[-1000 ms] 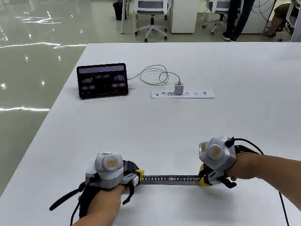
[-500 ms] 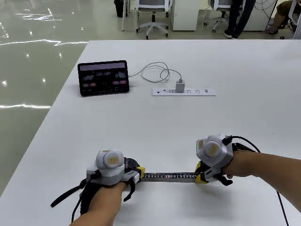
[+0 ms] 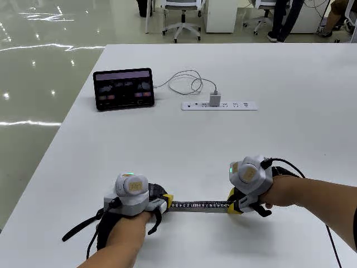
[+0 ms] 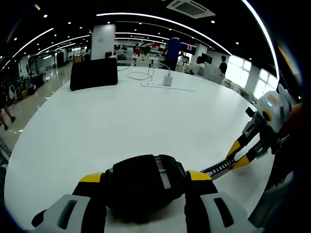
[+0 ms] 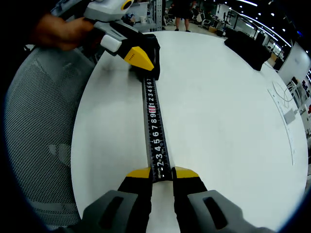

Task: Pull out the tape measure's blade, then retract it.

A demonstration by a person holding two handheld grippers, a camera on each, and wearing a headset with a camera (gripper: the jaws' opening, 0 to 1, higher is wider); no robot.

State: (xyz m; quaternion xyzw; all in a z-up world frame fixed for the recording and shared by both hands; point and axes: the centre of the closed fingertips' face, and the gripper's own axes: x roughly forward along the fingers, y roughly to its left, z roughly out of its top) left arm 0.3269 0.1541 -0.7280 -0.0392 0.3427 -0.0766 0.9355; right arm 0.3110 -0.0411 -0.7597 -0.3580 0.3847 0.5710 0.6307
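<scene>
Tape measure case [image 4: 146, 190] sitting on the white table [image 3: 234, 145], the left gripper [image 4: 146, 176] clamping it from both sides | blade [image 5: 154, 131] stretching flat along the table to the right gripper [image 5: 162, 172] | right jaws pinching the blade's end, seemingly at its hook.

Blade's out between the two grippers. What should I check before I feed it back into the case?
1. The left gripper clamps the tape measure case: ok.
2. The right gripper pinches the blade at its end: ok.
3. The blade runs straight between the grippers, no kink: ok.
4. The tablet and power strip sit far from the blade's line: ok.
5. Blade lock released: cannot tell.
</scene>
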